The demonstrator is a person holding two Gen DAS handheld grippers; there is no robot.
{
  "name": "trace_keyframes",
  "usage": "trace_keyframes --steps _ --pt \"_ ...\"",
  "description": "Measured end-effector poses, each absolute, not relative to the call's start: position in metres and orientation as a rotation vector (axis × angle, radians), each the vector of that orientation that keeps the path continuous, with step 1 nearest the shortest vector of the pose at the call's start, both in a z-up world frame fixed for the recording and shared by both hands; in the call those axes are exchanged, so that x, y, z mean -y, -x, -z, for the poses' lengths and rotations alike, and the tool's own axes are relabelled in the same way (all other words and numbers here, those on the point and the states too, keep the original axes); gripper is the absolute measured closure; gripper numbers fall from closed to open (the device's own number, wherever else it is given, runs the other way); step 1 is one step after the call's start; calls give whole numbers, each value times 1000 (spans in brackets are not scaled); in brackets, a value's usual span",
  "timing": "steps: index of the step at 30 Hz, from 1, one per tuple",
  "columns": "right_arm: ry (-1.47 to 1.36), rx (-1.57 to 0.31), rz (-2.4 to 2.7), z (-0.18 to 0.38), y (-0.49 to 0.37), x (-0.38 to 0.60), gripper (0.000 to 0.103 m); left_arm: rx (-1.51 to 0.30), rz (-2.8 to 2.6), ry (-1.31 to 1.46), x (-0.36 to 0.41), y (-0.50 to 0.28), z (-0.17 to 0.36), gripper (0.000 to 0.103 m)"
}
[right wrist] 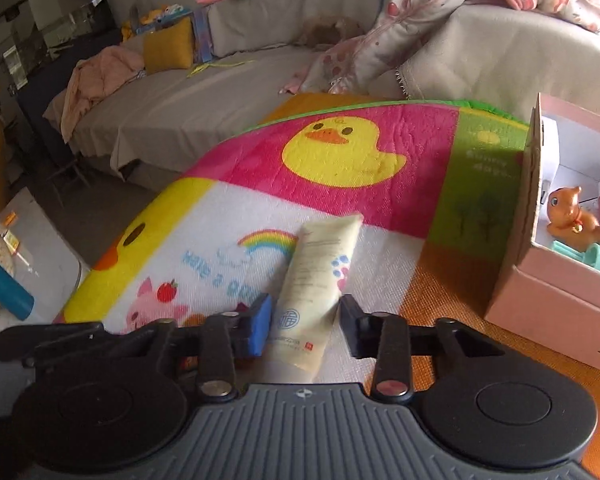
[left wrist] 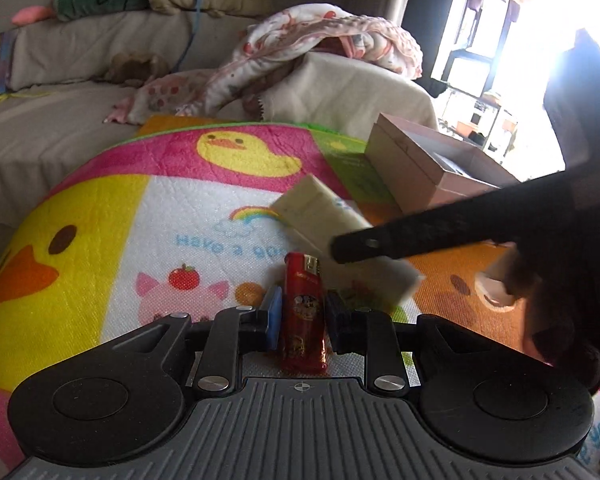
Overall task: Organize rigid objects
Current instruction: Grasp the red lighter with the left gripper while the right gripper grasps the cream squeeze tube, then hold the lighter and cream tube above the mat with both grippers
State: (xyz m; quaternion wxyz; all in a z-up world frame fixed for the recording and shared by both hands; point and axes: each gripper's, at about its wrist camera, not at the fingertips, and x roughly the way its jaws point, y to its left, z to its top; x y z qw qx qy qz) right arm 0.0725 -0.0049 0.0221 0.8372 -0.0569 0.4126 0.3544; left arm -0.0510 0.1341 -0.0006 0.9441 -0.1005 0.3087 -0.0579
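Note:
A red lighter stands upright between the blue pads of my left gripper, which is shut on it just above the duck-print play mat. Behind it, the cream tube hangs tilted and blurred, with a dark finger of the right gripper across it. In the right wrist view, my right gripper is shut on that cream tube near its lower end, both pads against its sides. The tube's flat end points away over the mat.
An open pink box stands on the mat at the right, with an orange toy and small bottles inside; it also shows as the box. A covered sofa with blankets runs behind. A blue bottle stands at far left.

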Motion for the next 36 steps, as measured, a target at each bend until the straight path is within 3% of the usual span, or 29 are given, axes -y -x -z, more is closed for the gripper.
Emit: trace_keyframes --steps 10,19,23,27,33,36 --pt "125 -844 -626 -40 -13 106 79 -642 187 157 -114 50 -2 77" --pt "-28 -854 -414 -31 15 196 79 -672 444 3 -21 40 0 77" --pt "18 -792 -366 -27 21 200 78 -669 447 -82 -1 43 2 62" --pt "86 -755 -327 -18 23 198 64 -687 449 -81 0 41 2 62" --pt "120 -693 -310 -7 31 195 57 -696 402 -72 4 37 -1 64" --pt "161 -665 -291 -6 35 190 55 -682 379 -74 6 34 0 74"
